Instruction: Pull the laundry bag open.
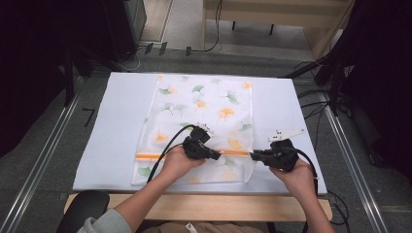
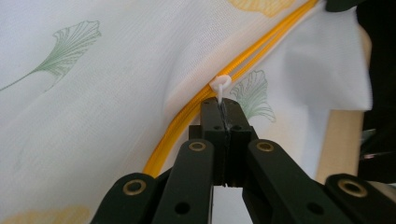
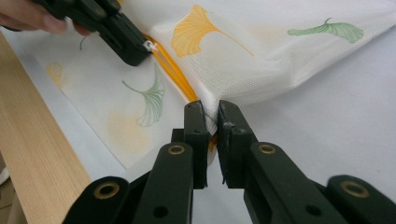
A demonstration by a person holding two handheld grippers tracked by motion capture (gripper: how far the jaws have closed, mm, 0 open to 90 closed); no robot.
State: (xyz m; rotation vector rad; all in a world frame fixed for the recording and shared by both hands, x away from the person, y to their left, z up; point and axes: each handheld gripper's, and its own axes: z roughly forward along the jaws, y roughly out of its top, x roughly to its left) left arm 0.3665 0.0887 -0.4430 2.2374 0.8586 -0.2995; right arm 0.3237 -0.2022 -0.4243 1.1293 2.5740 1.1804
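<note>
The table (image 1: 121,121), covered with a smooth white sheet over a pale wooden front edge, carries a mesh bag (image 1: 199,126) that lies flat from the far edge toward the near edge, right of centre. The bag is thin, semi-translucent white netting with a fine woven grain, printed with green and orange ginkgo leaves. An orange zipper (image 1: 233,153) runs across it parallel to the near edge, close to the bag's near end.

The left gripper (image 2: 223,105) has its jaws pressed fully together on the small white plastic pull tab (image 2: 219,86), which ends in a ring at the slider. It sits partway along the zipper, toward the bag's right side. The right gripper (image 3: 211,116) has its jaws drawn narrow and pinching the bag's right edge where the zipper ends; fabric and a sliver of orange tape show between them. The mesh rises in a tented fold at that corner.

Risks, as judged from this position:
- The bag is light and slack. If the right gripper's pinch slips off the thin mesh, the whole bag would likely drag with the slider instead of the zipper travelling.
- The raised fold near the zipper end could feed loose mesh into the slider and jam it.
- The pull tab is slender plastic held only at its tip. A pull off the zipper's line could twist it out of the jaws or strain the ring.
- Pulling upward rather than along the table would lift the bag and lose tension.
</note>
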